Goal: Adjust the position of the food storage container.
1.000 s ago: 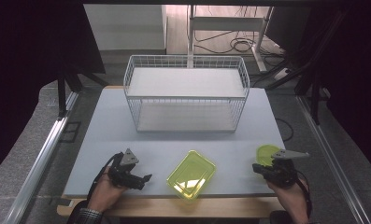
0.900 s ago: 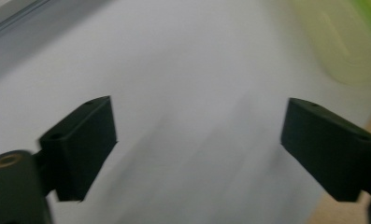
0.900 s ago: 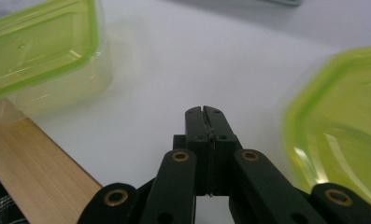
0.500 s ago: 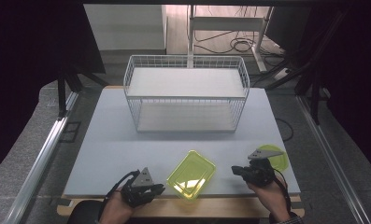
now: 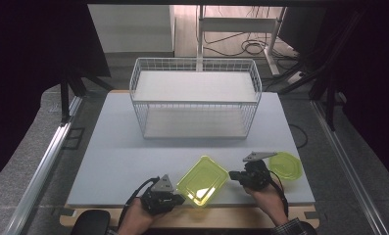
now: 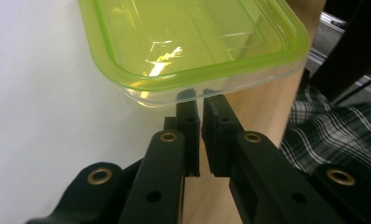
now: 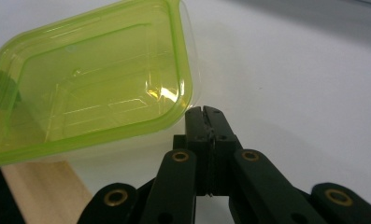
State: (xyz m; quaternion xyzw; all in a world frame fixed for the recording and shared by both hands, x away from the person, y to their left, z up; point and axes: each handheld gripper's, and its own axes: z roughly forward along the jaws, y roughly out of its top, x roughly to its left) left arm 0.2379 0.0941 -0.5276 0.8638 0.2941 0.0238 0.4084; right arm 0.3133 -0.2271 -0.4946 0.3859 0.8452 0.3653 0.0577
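a clear, glossy yellow-green plastic container (image 5: 202, 180), rectangular with rounded corners and a raised rim, lies at the near edge of the pale grey table (image 5: 123, 161), turned at an angle. the left gripper (image 5: 175, 200) sits just beside its near-left corner, jaws nearly together with a thin slit between them, holding nothing. the right gripper (image 5: 233, 175) is just beside its right corner, jaws pressed together, empty. a round yellow-green lid (image 5: 285, 165) lies right of that hand. a white wire basket (image 5: 194, 100) stands farther back.
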